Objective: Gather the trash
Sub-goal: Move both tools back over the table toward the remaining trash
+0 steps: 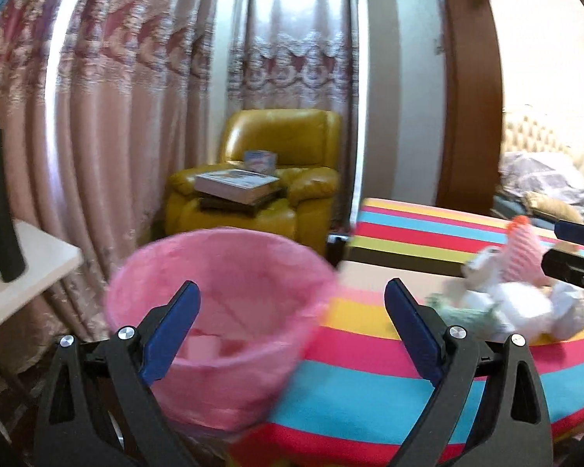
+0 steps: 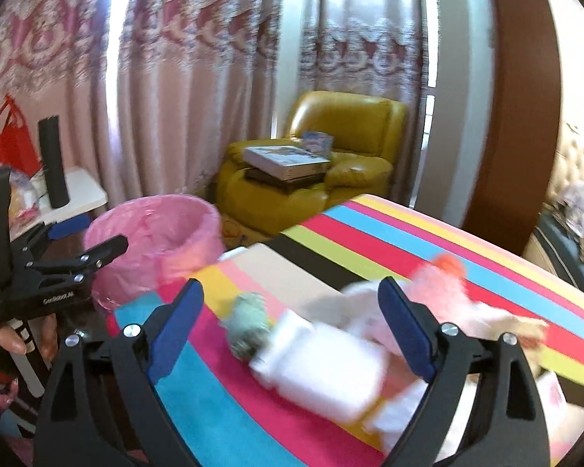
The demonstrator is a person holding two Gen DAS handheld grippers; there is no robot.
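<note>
A bin lined with a pink bag (image 1: 222,311) stands at the left edge of the striped table (image 1: 370,389); it also shows in the right wrist view (image 2: 155,241). My left gripper (image 1: 292,327) is open and empty, its fingers straddling the bin's right rim. A pile of trash lies on the table: white crumpled paper (image 2: 323,369), a grey-green wad (image 2: 249,327) and a pink knitted item (image 2: 436,284). My right gripper (image 2: 292,327) is open and empty, just above the white paper. The pile also shows in the left wrist view (image 1: 518,303).
A yellow armchair (image 1: 276,171) with books stands behind by the pink curtains. A white side table (image 2: 81,190) at the left holds a black cylinder (image 2: 54,163) and a red bag. A brown door frame (image 1: 471,97) is at the right.
</note>
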